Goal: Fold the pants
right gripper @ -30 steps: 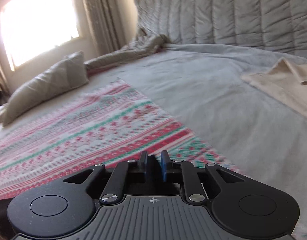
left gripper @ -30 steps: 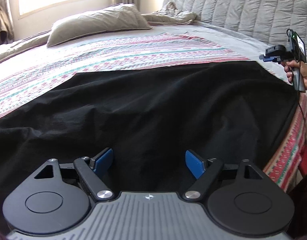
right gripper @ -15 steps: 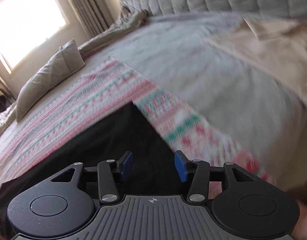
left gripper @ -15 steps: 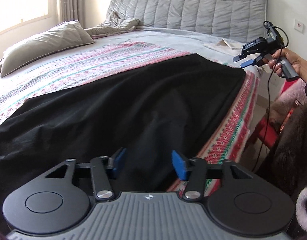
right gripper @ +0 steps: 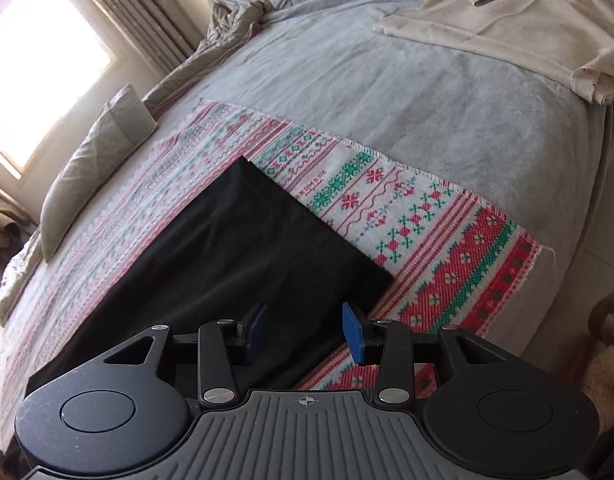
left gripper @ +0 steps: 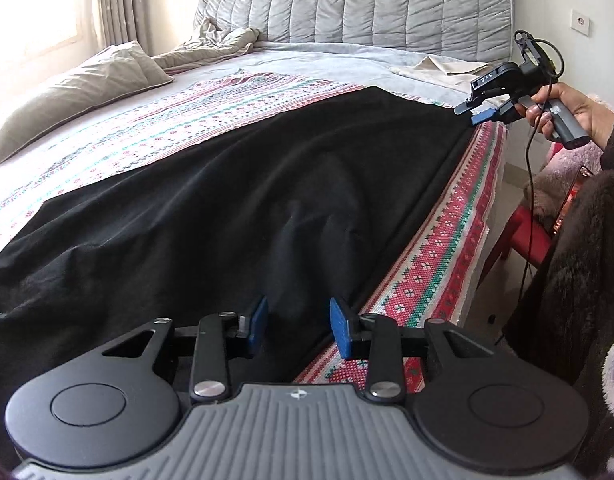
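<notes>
The black pants (left gripper: 235, 200) lie spread flat along the near side of the bed (right gripper: 427, 80), on a patterned woven blanket (right gripper: 447, 240) of red, green and white bands. The cloth looks soft and matte, a knit with a few shallow wrinkles near the middle, and its far end forms a clean straight hem with square corners.

The left gripper (left gripper: 297, 328) hovers low over the near edge of the pants; its jaws have just been closing, yet they stand apart with a clear gap and only loose cloth beneath, nothing pinched. The right gripper (right gripper: 305, 330) sits above the hem corner at the other end. Its jaws have also just been narrowing, but they too are spread, with no fabric pressed between the blue pads (right gripper: 353, 332).

The likely trouble is an uneven grab. If one gripper catches only the top layer, the legs could slide apart and the fold would come out skewed. The fringed blanket edge lies just beside the hem corner, so the right gripper could pinch it along with the pants. Dark cloth also hides the seams, making alignment harder to judge.

A grey pillow (left gripper: 79, 88) and a beige sheet (right gripper: 507, 24) lie well apart from the pants.
</notes>
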